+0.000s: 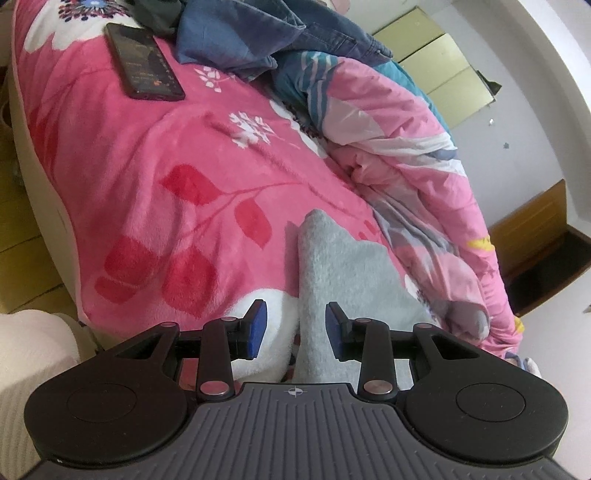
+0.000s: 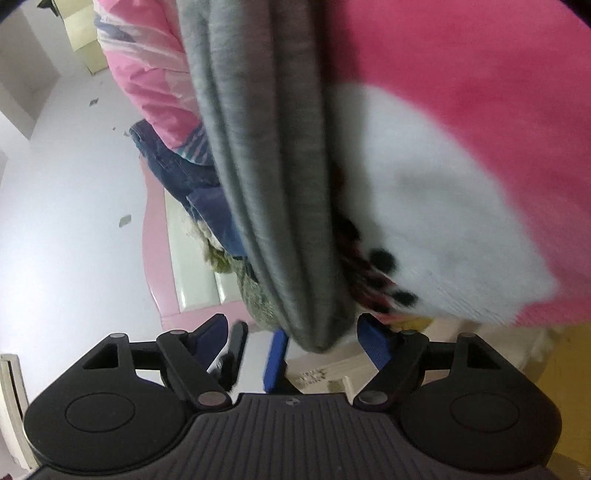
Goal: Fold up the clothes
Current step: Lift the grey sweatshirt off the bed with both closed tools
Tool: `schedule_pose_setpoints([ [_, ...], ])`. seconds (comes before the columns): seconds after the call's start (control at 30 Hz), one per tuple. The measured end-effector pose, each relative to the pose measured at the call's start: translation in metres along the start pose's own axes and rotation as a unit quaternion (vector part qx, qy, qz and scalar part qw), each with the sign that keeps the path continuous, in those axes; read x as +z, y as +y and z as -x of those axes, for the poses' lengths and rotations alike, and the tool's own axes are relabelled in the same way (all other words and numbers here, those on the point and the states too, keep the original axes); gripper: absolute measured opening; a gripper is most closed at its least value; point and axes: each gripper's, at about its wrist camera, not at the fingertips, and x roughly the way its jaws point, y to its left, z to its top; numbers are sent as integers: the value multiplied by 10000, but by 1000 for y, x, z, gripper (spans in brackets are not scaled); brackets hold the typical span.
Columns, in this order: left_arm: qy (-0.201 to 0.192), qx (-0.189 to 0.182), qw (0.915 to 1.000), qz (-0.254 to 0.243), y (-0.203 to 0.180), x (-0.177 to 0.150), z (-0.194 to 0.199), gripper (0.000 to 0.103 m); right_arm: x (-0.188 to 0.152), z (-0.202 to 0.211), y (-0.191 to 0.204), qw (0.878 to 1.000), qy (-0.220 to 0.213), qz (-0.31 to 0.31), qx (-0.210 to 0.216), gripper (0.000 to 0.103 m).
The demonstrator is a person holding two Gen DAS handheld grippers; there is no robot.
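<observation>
A grey garment (image 1: 343, 266) lies on the pink floral blanket (image 1: 155, 155) and runs down between my left gripper's (image 1: 295, 328) blue pads. Those pads stand apart and do not press on the cloth, so the left gripper is open. In the right wrist view the picture is rolled and blurred. There the same grey garment (image 2: 266, 166) shows as a stack of folded layers on the blanket (image 2: 461, 92). Its near edge reaches in between the wide jaws of my right gripper (image 2: 321, 347). Both blue pads stand off the cloth, so this gripper is open too.
A dark phone (image 1: 144, 62) lies on the blanket at the far left. Blue jeans (image 1: 258, 33) and a bunched pink quilt (image 1: 406, 147) fill the far and right side of the bed. A green knit piece (image 2: 255, 295) and a pink bed frame (image 2: 162, 258) lie beyond the grey stack.
</observation>
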Motion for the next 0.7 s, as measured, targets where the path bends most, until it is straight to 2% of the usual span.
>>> schedule_pose_setpoints([
  [0.1, -12, 36, 10000, -24, 1, 0, -1, 34, 5, 0, -6, 9999, -96, -120, 23, 82],
  [0.2, 24, 73, 10000, 55, 5, -1, -3, 34, 12, -9, -1, 9993, -73, 39, 357, 87],
  [0.27, 22, 102, 9999, 92, 7, -1, -4, 34, 14, -14, 3, 9986, -25, 93, 513, 85],
  [0.33, 6, 127, 9999, 111, 8, 0, -4, 35, 14, -13, 5, 9979, -15, 113, 634, 66],
  [0.37, 5, 130, 9998, 124, 9, 1, -5, 37, 14, -11, 6, 9975, -16, 106, 697, 63],
  [0.43, 2, 134, 9998, 148, 10, 2, -7, 39, 16, -8, 8, 9968, -96, 64, 791, 50],
  [0.63, 62, 76, 9997, 219, 10, 4, -13, 39, 28, -8, 7, 9963, -261, -240, 780, 48],
  [0.67, 68, 80, 9997, 220, 10, 5, -15, 39, 29, -8, 10, 9960, -268, -233, 818, 45],
  [0.7, 80, 69, 9997, 229, 9, 6, -16, 40, 32, -7, 14, 9955, -259, -195, 888, 31],
])
